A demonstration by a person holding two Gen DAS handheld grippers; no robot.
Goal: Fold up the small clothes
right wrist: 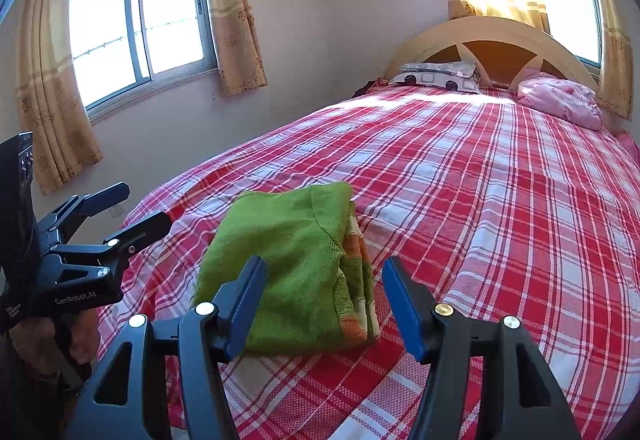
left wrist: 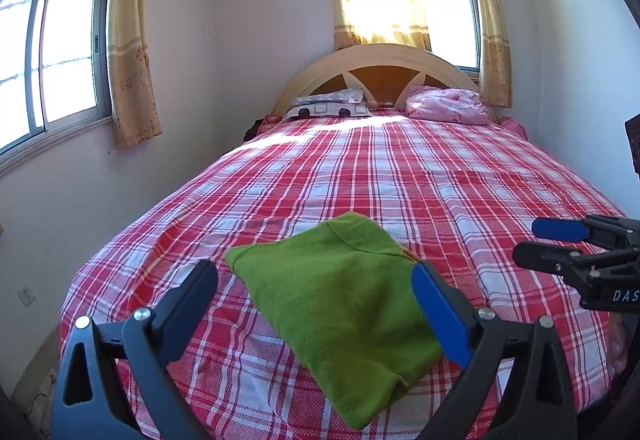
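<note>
Black fingers with blue pads frame each wrist view. Left gripper [left wrist: 316,292]: fingers spread wide, nothing between the pads; it hovers above the near end of the bed. Directly ahead of it, between and beyond the fingertips, lies the folded green knitted garment [left wrist: 336,304], flat on the red-and-white checked bedsheet [left wrist: 460,176].

Right gripper [right wrist: 324,296]: fingers likewise spread apart, holding nothing. The same green garment [right wrist: 296,264] sits just ahead of its left finger, with a folded edge showing orange and pale stripes on the side toward the gap. In the left wrist view, the right gripper [left wrist: 536,244] appears off to the right, apart from the garment. In the right wrist view, the left gripper [right wrist: 148,208] stands to the left, also clear of the garment.

Further out, at the far end of the sheet: a grey patterned pillow [left wrist: 332,106], a crumpled pink quilt [left wrist: 448,104], and the arched wooden headboard [left wrist: 384,58].
</note>
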